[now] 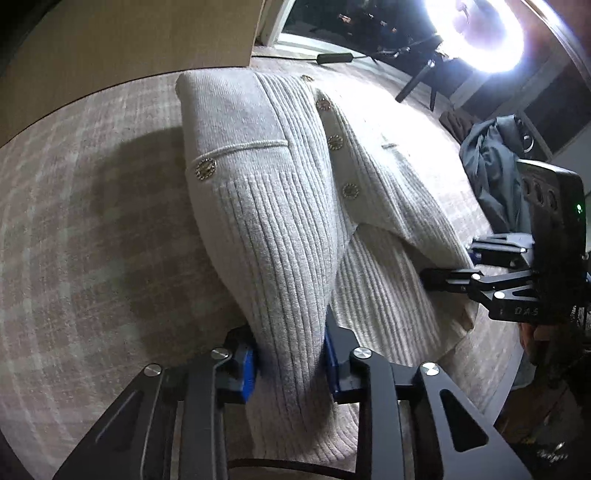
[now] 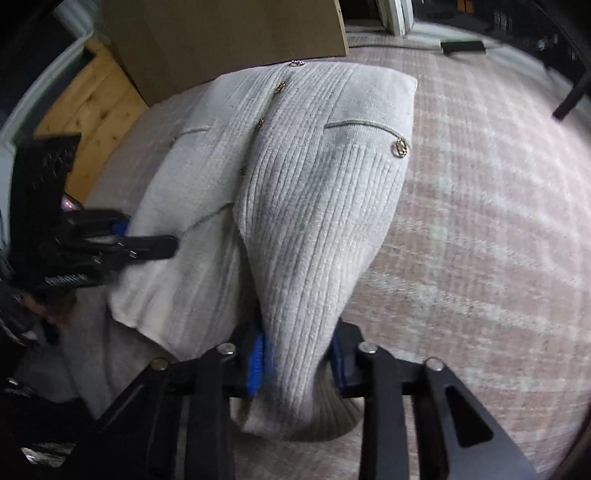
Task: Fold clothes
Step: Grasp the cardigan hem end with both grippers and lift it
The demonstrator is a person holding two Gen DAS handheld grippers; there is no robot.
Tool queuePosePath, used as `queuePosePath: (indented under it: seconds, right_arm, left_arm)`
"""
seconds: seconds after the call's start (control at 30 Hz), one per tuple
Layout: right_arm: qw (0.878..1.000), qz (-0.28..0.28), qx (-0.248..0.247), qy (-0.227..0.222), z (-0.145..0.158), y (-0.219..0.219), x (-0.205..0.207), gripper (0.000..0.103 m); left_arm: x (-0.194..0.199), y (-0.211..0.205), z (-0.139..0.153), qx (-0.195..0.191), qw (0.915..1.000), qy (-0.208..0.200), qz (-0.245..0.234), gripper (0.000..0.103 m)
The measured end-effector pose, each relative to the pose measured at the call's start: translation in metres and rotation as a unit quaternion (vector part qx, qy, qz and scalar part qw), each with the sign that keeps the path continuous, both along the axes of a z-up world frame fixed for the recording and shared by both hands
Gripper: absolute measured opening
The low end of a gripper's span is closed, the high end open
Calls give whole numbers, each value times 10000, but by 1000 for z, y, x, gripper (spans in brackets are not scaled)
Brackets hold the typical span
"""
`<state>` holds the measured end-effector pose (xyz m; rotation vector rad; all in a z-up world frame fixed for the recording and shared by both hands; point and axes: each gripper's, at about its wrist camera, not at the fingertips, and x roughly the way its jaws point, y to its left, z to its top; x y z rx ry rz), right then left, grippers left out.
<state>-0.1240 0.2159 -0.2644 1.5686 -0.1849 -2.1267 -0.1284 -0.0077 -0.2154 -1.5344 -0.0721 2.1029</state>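
A cream ribbed knit cardigan (image 1: 266, 177) with gold buttons (image 1: 205, 169) lies on a pale plaid cloth surface (image 1: 81, 229), its near end lifted. In the left wrist view my left gripper (image 1: 291, 365) is shut on a bunched fold of the cardigan's hem, the blue pads (image 1: 248, 369) pressing the knit from both sides. In the right wrist view my right gripper (image 2: 298, 362) is shut on the other hem corner of the cardigan (image 2: 317, 206) in the same way. Each gripper also shows in the other's view, the right gripper (image 1: 458, 262) and the left gripper (image 2: 147, 236), both at the garment's edge.
A cardboard box (image 2: 221, 37) stands behind the cardigan. A bright ring light (image 1: 476, 33) on a tripod (image 1: 417, 85) glares at the far right, with a dark grey garment heap (image 1: 491, 177) beside it. Wooden floor (image 2: 88, 110) shows past the cloth's left edge.
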Motion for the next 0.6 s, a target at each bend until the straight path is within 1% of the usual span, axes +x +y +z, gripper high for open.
queuePosePath:
  seconds: [0.03,0.07,0.2,0.3,0.37,0.53,0.6]
  right_arm:
    - [9997,-48,-225,-85,2,1,-1,24]
    - [9989,-73,-442,-115,6,0,-2,24]
    - [9945,-54,-1049,49,35,-15,-6,23]
    - [9927,-49,-1167,298,58,-22,-10,22]
    - [9912,-60,-1241,454,74,-26,-14,22]
    - [9876,-196,-1366,750,115,-19,-28,21]
    - [9860,-185,-1408,873,131,-15,-46,20]
  left_arm:
    - [-2,1,2,135,9999,-4,46,23]
    - [-3,2,6,381,9992,-26,73,23]
    - [-8,15,30,732,9971,192,-42,22]
    - [-17,22,54,874,9951,449,-124,22]
    - [-25,19,66,979,9937,534,-86,21]
    - [-44,-10,100,1166,9897,834,-42,19]
    - [-48,-21,111,1208,9882,945,-9,18]
